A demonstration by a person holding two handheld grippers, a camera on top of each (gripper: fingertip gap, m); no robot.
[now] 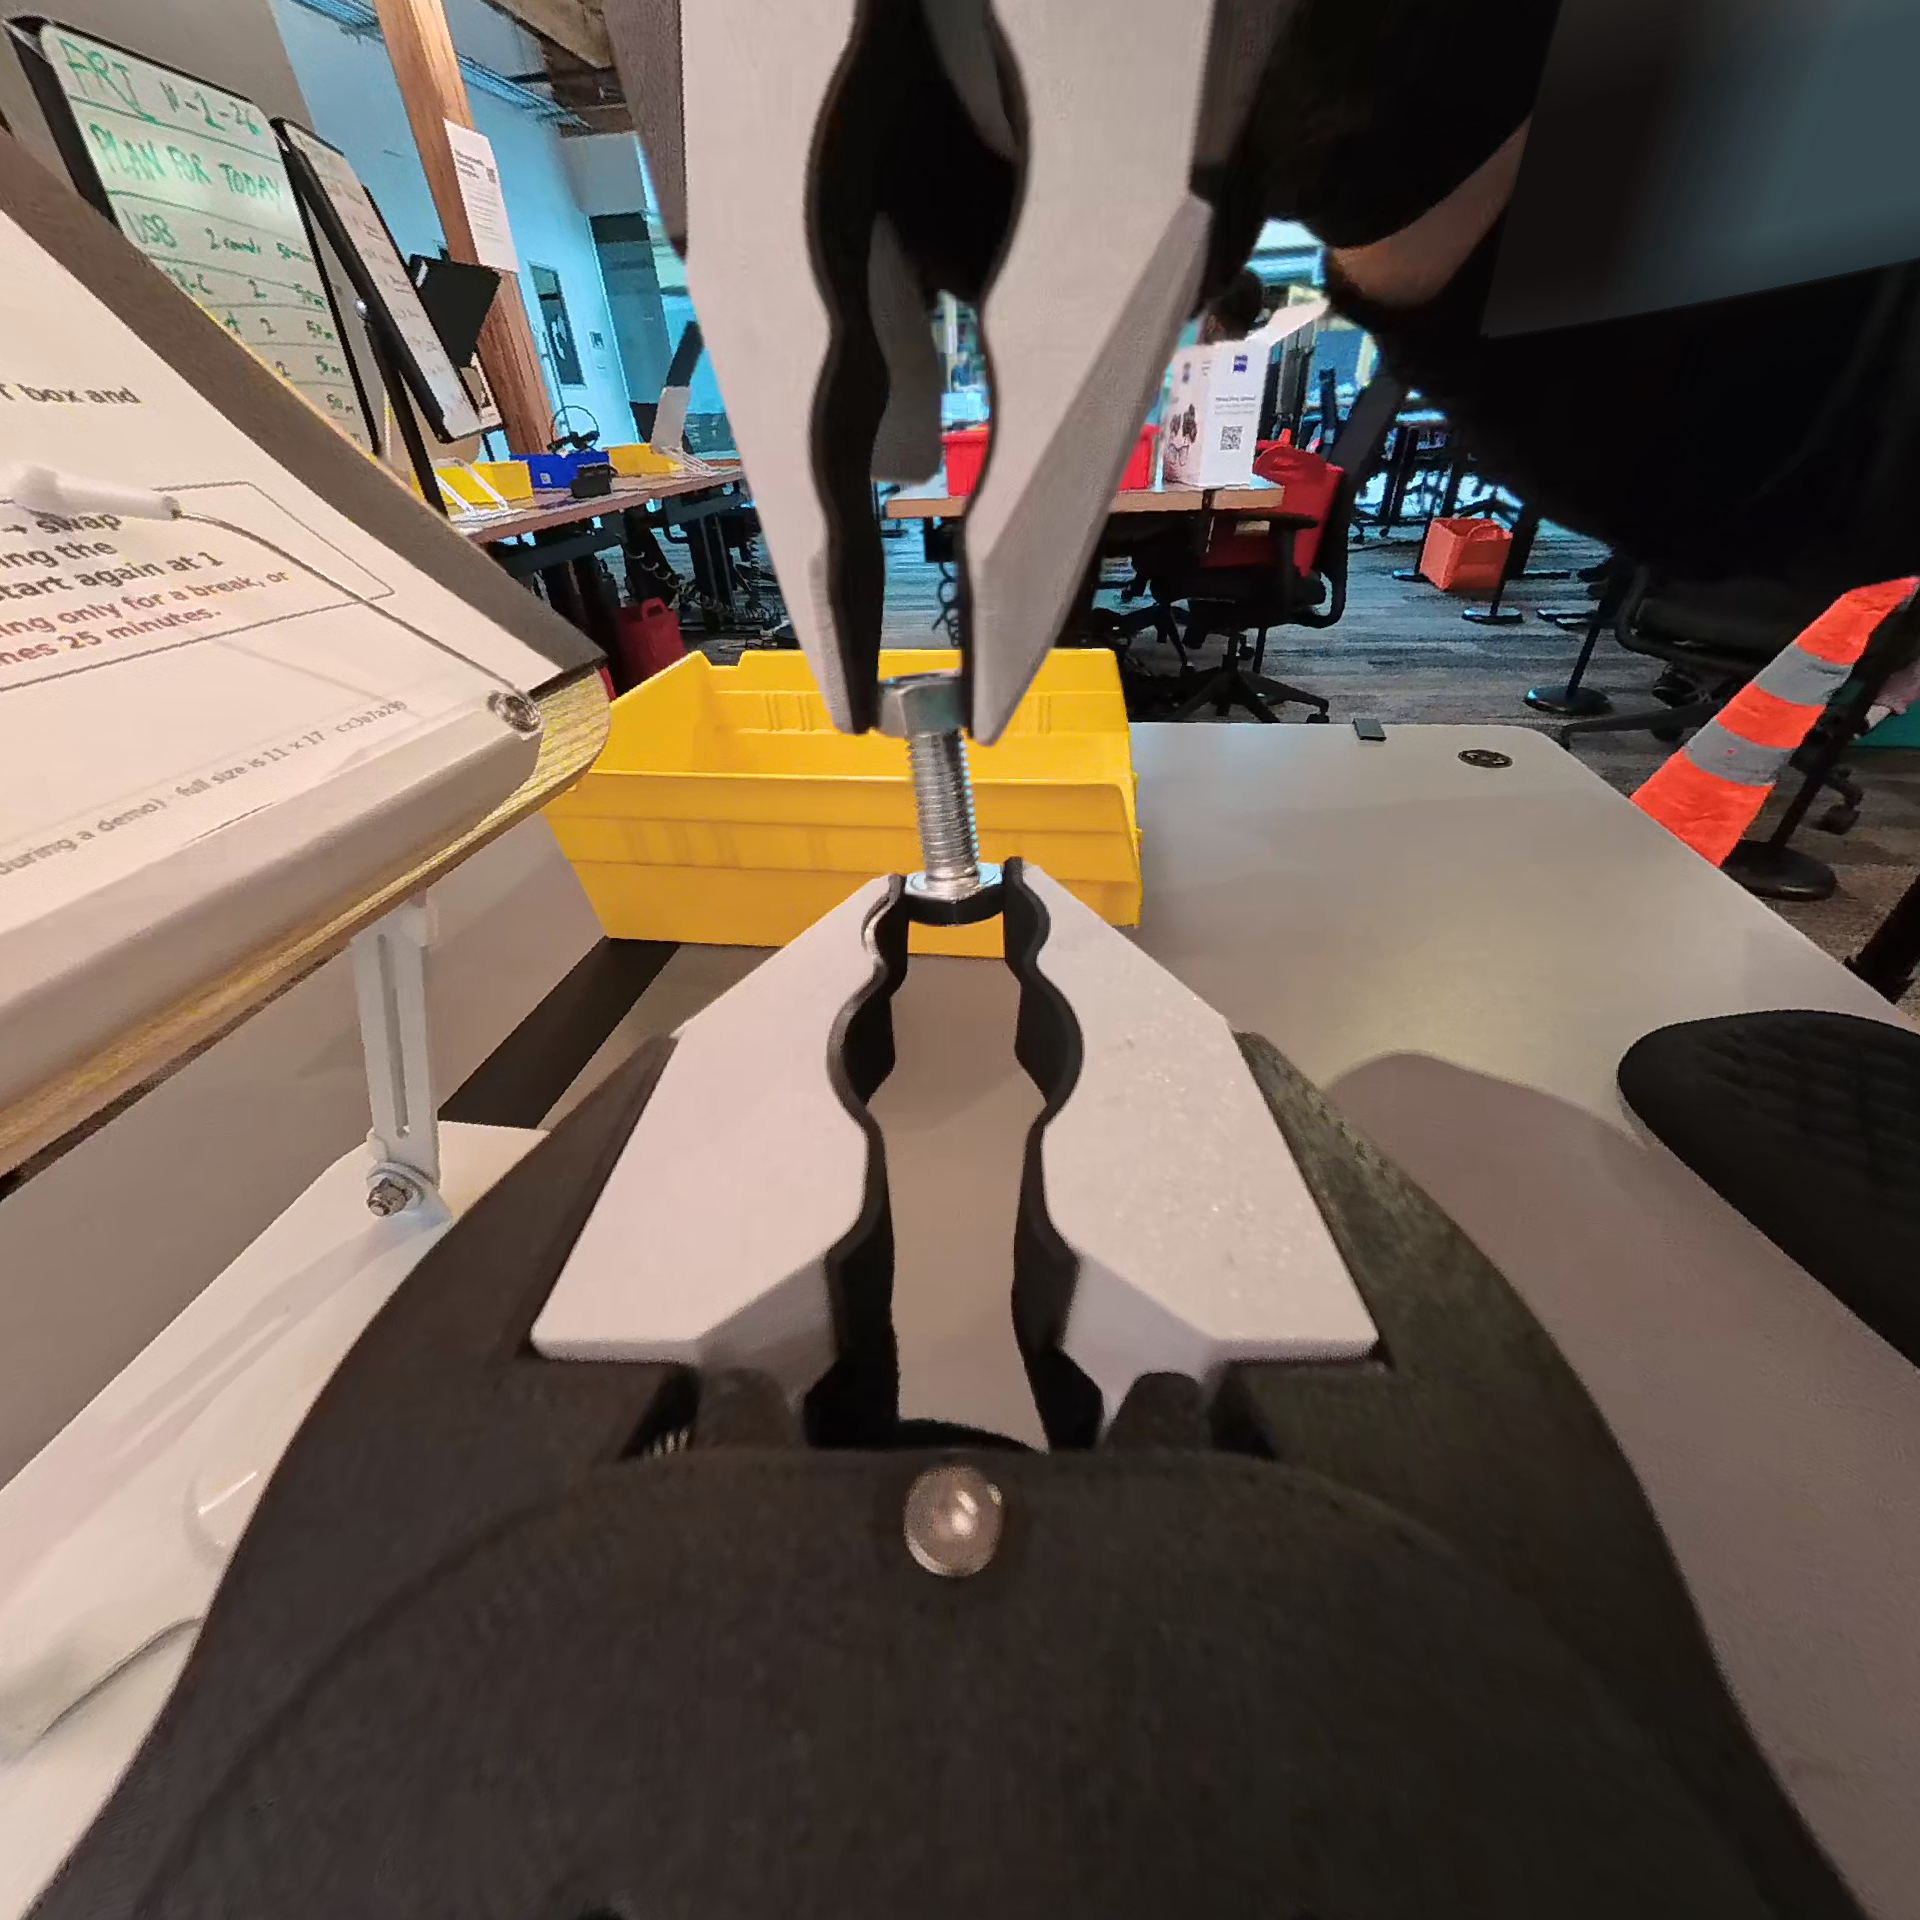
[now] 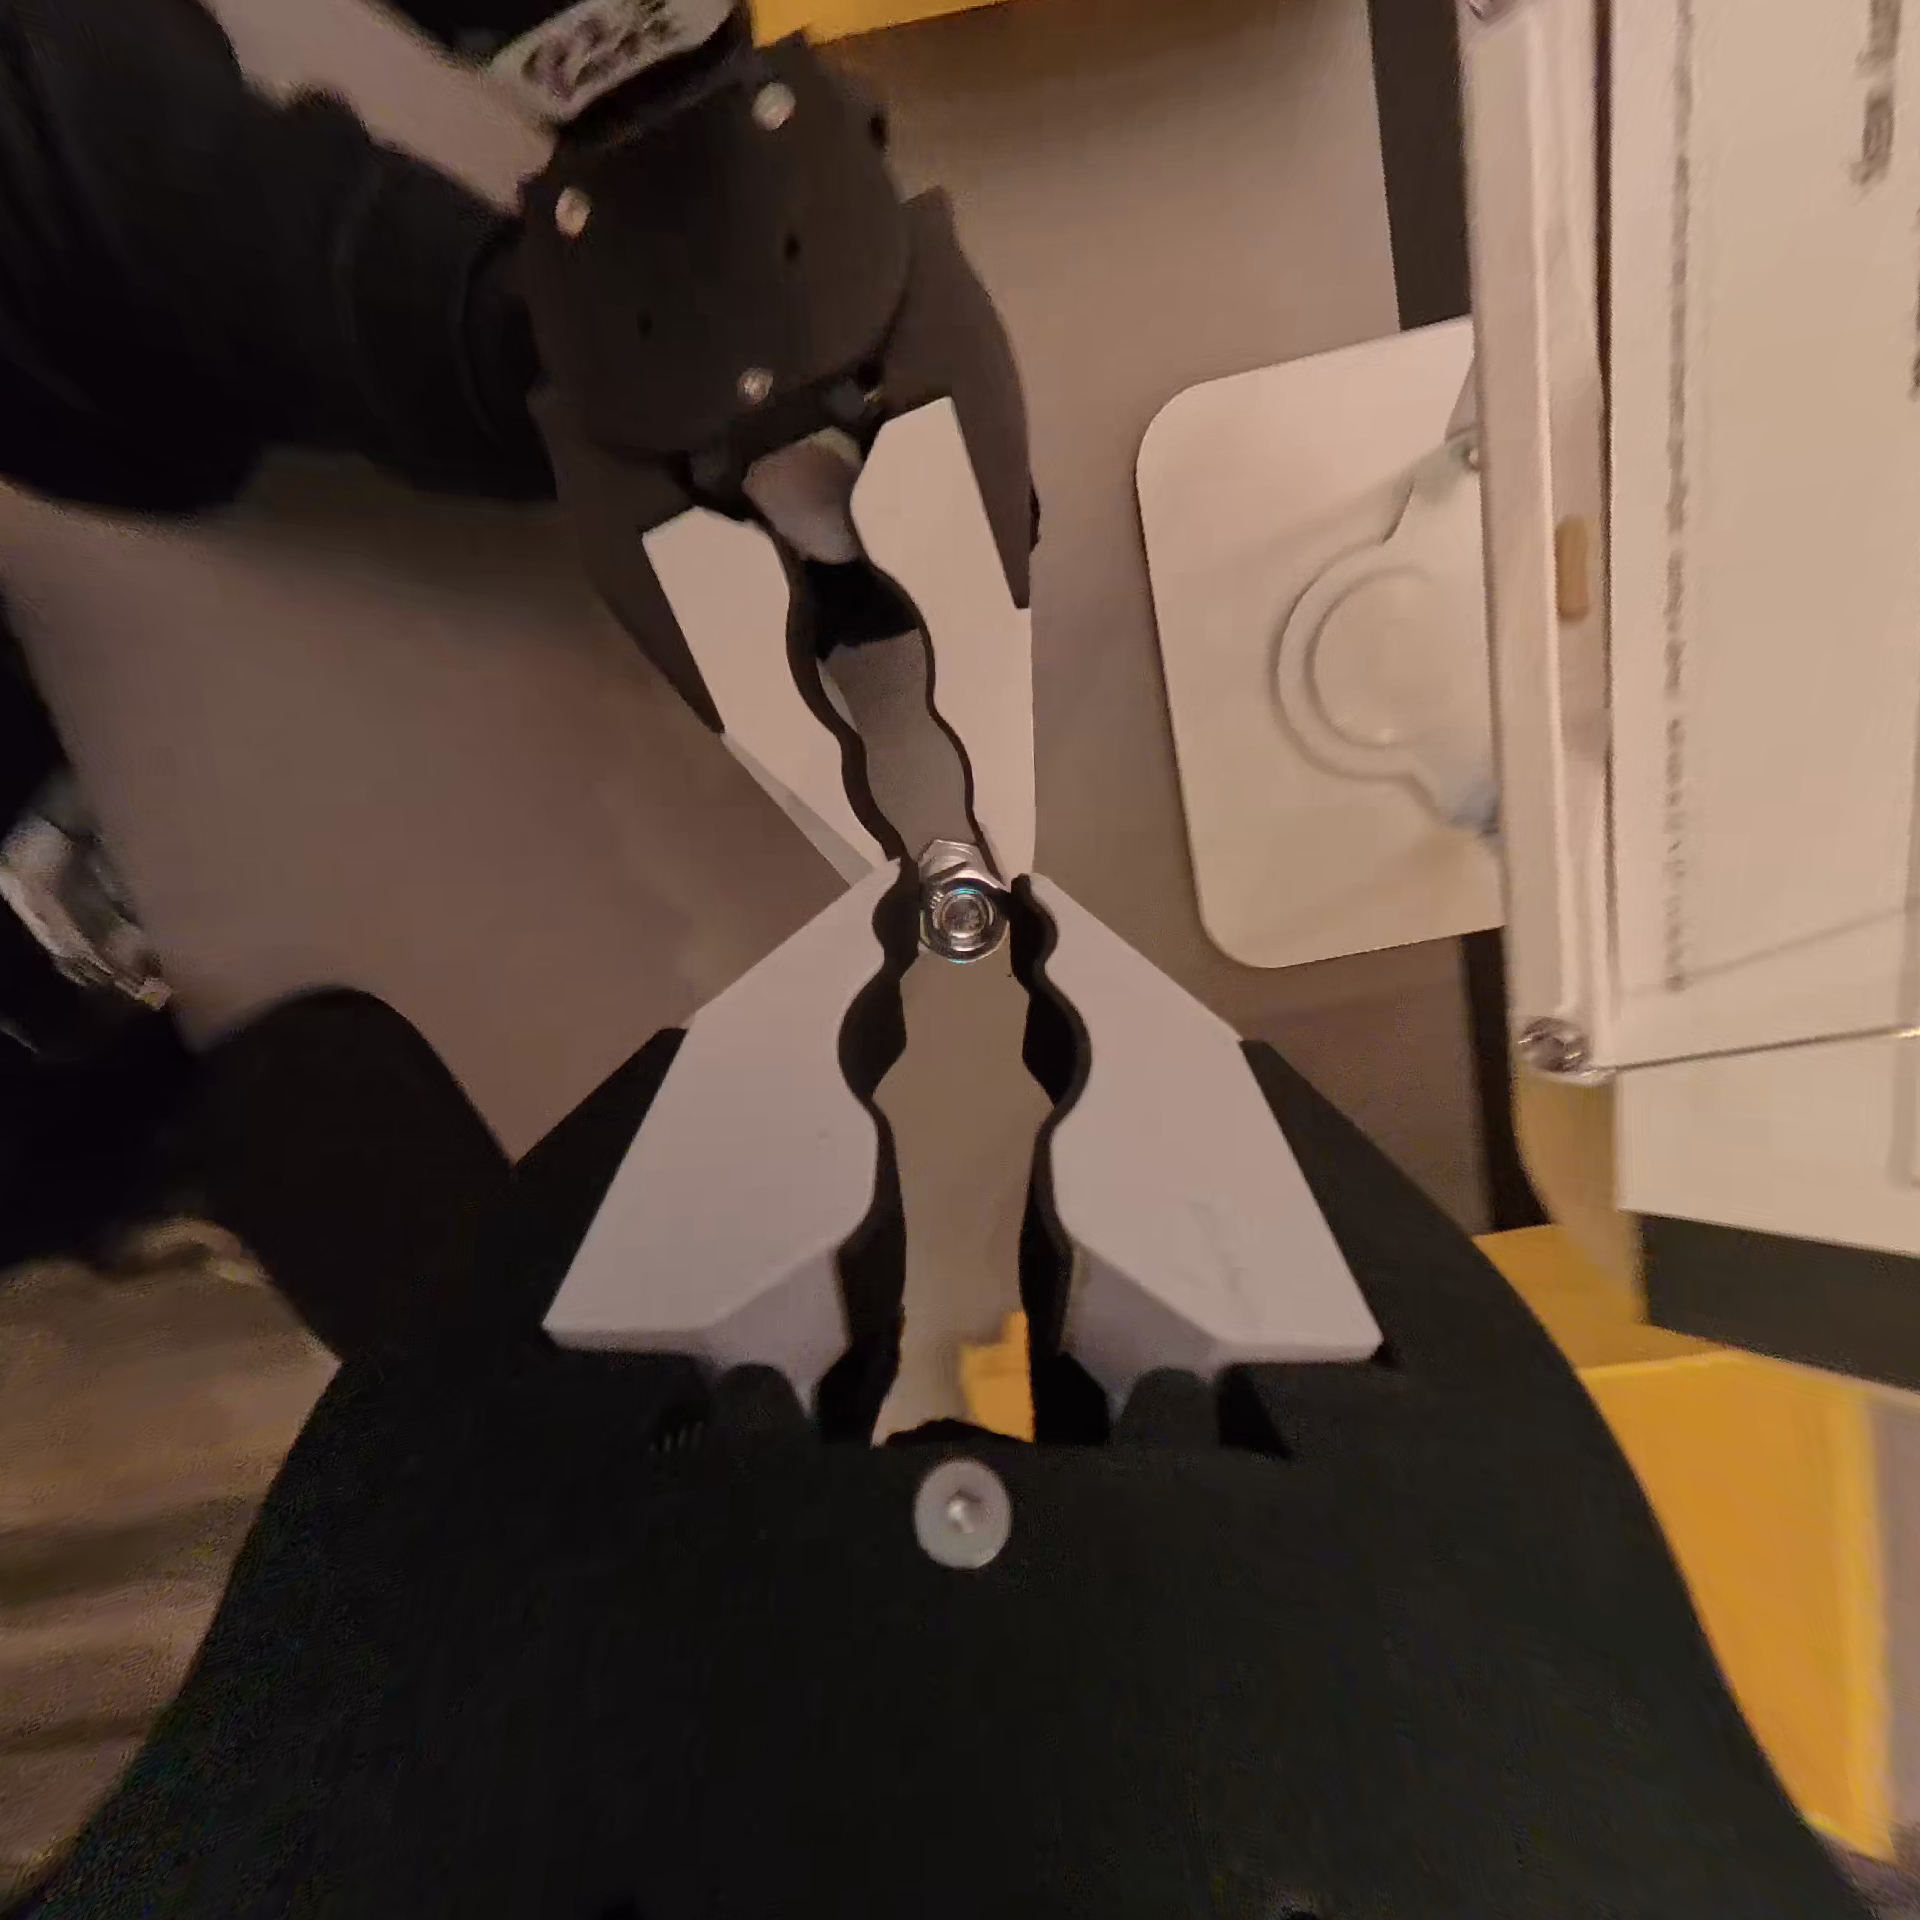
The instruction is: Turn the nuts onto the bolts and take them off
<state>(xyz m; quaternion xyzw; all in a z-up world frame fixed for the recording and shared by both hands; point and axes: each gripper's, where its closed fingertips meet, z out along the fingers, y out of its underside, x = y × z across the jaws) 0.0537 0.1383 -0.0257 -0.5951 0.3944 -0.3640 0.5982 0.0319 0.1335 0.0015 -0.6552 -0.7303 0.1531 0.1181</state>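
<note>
Left wrist view: sits low behind the left gripper [image 1: 951, 883], faces level across the table [image 1: 1403, 883] toward the yellow bin [image 1: 727, 810] at its far edge, room beyond. Right wrist view: behind the right gripper [image 2: 961, 914], faces straight down at the table, close. Both share the bolt [image 1: 940, 800] and the opposite gripper.

My left claw [image 1: 951, 883] reaches forward, tips pinched shut on the nut [image 1: 953, 886]. My right claw [image 1: 920, 717] points straight down from above, tips clamped on the bolt [image 1: 940, 800] head, tip to tip with the left.
</note>
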